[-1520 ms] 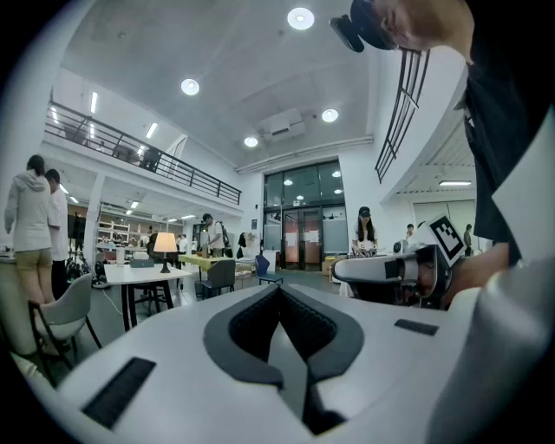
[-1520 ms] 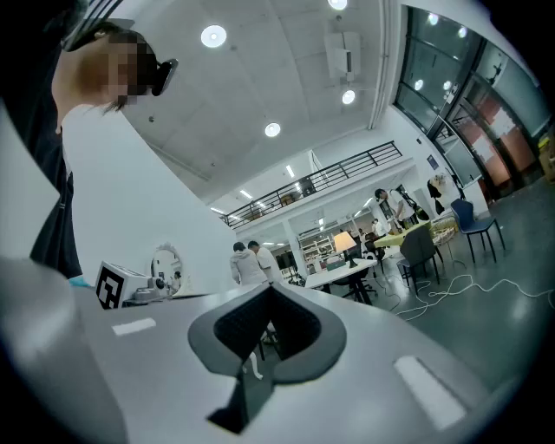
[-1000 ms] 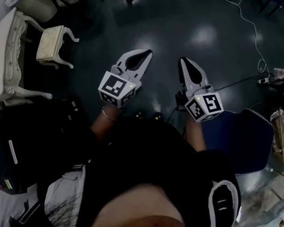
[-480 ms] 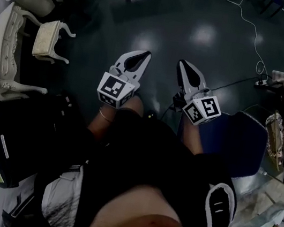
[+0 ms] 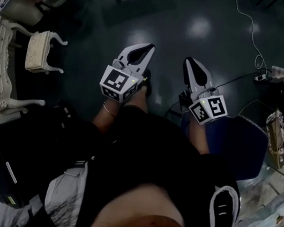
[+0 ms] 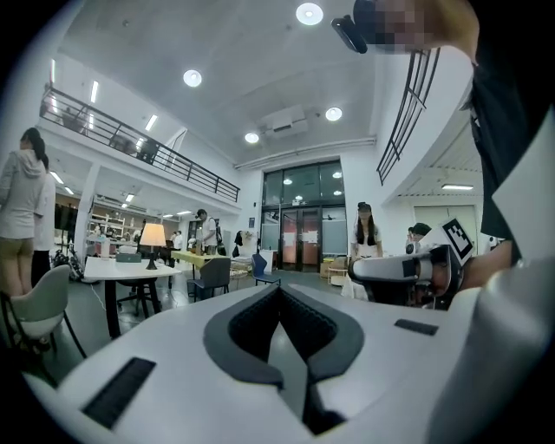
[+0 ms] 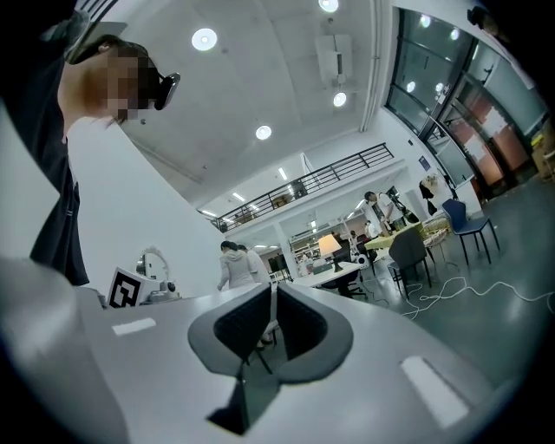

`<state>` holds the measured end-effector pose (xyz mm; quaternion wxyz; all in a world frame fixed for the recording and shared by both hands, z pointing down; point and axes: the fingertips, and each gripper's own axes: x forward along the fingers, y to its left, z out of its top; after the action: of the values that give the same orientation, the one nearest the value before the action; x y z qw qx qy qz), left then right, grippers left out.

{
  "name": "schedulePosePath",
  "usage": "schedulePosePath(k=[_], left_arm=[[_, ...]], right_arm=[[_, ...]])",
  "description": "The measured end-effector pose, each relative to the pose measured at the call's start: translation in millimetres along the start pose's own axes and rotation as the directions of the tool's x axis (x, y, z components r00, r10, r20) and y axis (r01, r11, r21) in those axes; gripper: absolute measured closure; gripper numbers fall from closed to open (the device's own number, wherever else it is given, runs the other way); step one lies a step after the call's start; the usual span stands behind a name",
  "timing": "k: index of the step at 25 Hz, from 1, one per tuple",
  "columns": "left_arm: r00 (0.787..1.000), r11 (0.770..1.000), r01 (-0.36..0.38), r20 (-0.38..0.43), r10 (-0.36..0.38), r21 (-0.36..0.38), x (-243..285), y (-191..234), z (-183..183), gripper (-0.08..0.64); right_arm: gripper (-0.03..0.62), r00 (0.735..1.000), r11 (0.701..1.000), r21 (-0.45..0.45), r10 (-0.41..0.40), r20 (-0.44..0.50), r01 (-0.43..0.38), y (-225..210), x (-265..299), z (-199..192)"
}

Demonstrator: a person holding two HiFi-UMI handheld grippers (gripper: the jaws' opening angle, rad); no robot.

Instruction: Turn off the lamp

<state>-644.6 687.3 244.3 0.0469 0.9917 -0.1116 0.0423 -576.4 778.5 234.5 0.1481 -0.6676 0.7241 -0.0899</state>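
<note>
Left tool [image 5: 149, 47] farther forward, lamp [image 6: 153, 244] upright

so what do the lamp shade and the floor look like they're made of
Lamp shade: probably fabric or paper with a matte finish, since it glows warm and evenly through its wall; too small to show any weave.
Floor: a hard, dark, polished surface, perhaps sealed concrete or epoxy, since the ceiling lights show on it as soft bright patches.

White left gripper [image 5: 152, 46] and right gripper [image 5: 187, 60] — marker cubes [image 5: 118, 82] (black-on-white squares) — black top [image 5: 151, 155], thin bracelet [image 5: 109, 111]
</note>
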Motion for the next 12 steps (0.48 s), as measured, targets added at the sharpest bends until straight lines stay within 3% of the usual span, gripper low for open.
schedulePosePath(k=[6,10,12], left_arm=[[0.999,0.998,0.047,0.017,-0.048,0.050,74.3,59.5,26.6,0.554],[0.997,0.997,0.074,0.009,-0.074,0.025,116.4,100.2,29.8,0.554],[0.996,0.991,0.091,-0.027,-0.089,0.093,137.9,113.6,30.3,0.554]], right_arm=[[0.592,0.999,1.000,-0.013,-0.023,0.025,0.023,-50.4,69.2,20.7],[0.592,0.999,0.999,0.005,-0.042,0.025,0.042,-79.1,116.8,26.4],[0.592,0.998,0.998,0.015,-0.053,0.025,0.053,-95.9,137.9,28.0]])
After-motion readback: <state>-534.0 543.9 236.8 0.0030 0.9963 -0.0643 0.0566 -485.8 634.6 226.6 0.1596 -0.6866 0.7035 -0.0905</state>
